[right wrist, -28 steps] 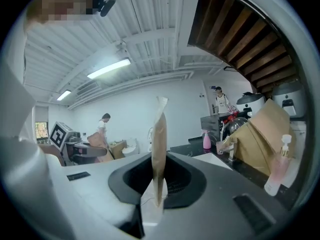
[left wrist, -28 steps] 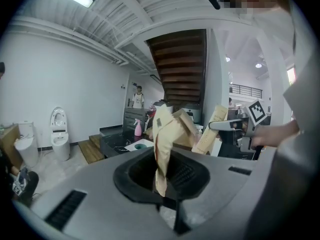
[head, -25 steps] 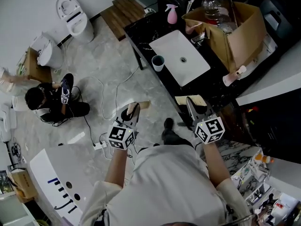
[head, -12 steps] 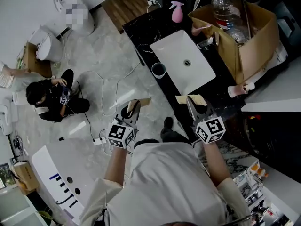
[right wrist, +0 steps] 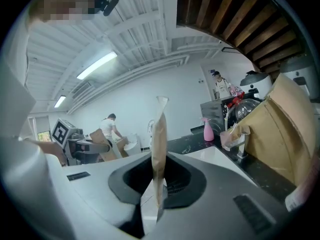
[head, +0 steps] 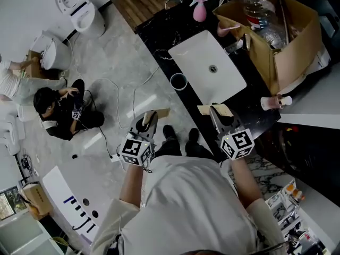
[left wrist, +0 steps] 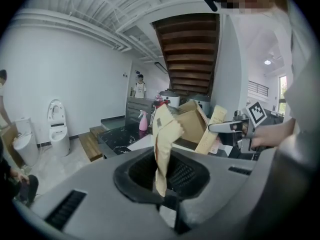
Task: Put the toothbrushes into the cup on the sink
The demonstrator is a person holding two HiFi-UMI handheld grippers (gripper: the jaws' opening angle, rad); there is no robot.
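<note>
In the left tongs (head: 151,117) and the right tongs (head: 215,113), toothbrush packets (left wrist: 162,134) are clenched upright, presumably for dropping into the far cup (head: 178,81).

Clamped by its lower end in the left gripper (head: 150,122): a creased tan paper toothbrush packet (left wrist: 163,139), standing up and bent near its top. Clamped likewise in the right gripper (head: 217,117): a second tan packet (right wrist: 159,149), flat, thin and upright. Farther off, just left of the white sink (head: 197,51): a small round cup (head: 178,82), upright, mouth open.
</note>
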